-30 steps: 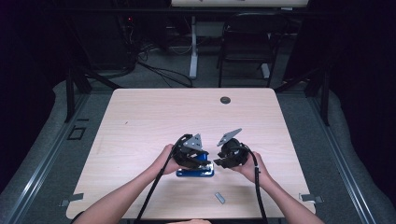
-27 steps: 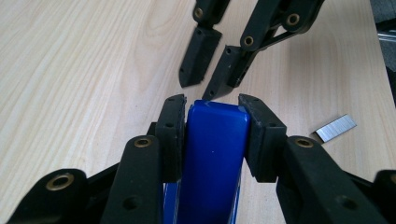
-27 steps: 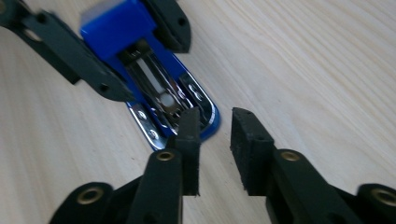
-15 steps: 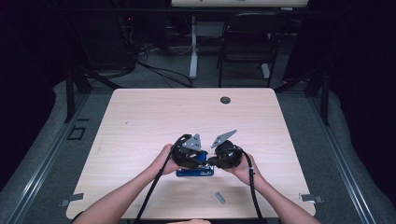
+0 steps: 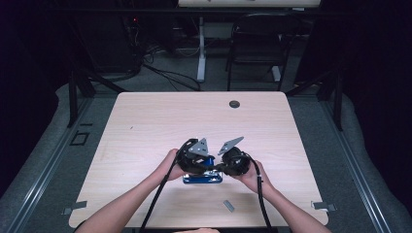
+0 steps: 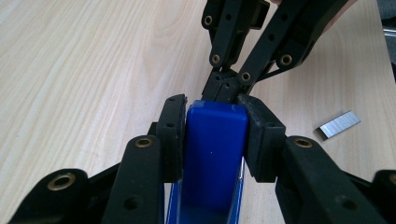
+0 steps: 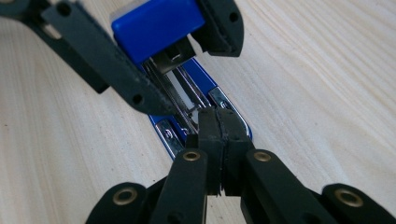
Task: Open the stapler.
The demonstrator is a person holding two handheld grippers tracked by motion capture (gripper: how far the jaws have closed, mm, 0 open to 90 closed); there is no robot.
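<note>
A blue stapler point(image 5: 202, 178) lies on the wooden table point(image 5: 145, 121), near its front edge. My left gripper point(image 5: 205, 168) is shut on the stapler's raised blue top point(image 6: 215, 149), one pad point(image 6: 172, 126) on each side. The top stands hinged up, so the metal staple channel point(image 7: 187, 98) lies open in the right gripper view. My right gripper point(image 7: 218, 125) has just been closing, and its pads now meet at the channel's front end. I see nothing between them. In the left gripper view the right gripper point(image 6: 224, 87) points down just beyond the stapler.
A short strip of staples point(image 5: 228, 205) lies loose on the table to the right of the stapler, also seen as a strip of staples point(image 6: 337, 125) in the left gripper view. A round cable hole point(image 5: 234, 104) sits at the table's far edge. A chair point(image 5: 252, 48) stands behind.
My right gripper has shifted a little left, up against the left gripper at the stapler. The left hand and the stapler have stayed in place.
</note>
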